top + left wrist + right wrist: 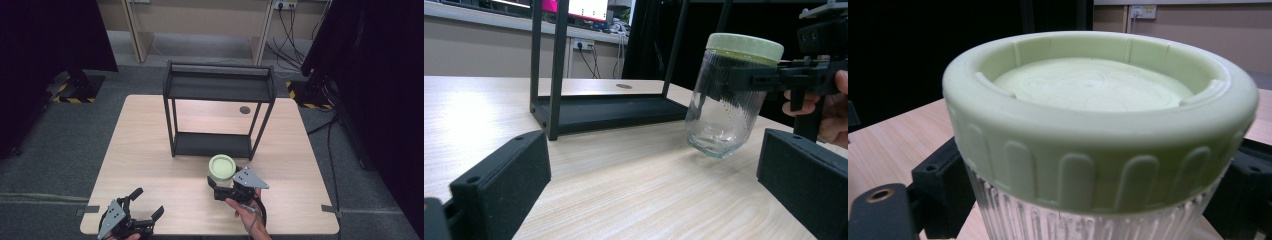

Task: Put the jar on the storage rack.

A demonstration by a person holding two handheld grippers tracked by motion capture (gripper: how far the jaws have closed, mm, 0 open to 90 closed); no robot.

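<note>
1. My right gripper point(223, 187) is clamped on the jar point(729, 100) just under its green lid point(1098, 95); the jar hangs tilted, its base clear of the table point(150, 165), just in front of the rack point(218, 107).
2. My left gripper point(145, 202) rests near the table's front edge with its jaws spread wide, holding nothing, well apart from the jar.
3. Risk: ribbed glass is slick, and I judge a tilted grip near the lid could let the jar swing or slip.
4. Risk: heading for a shelf, the lid could clip the rack's upper frame or a post, knocking the jar loose.
5. A hard set-down could crack the glass.
</note>
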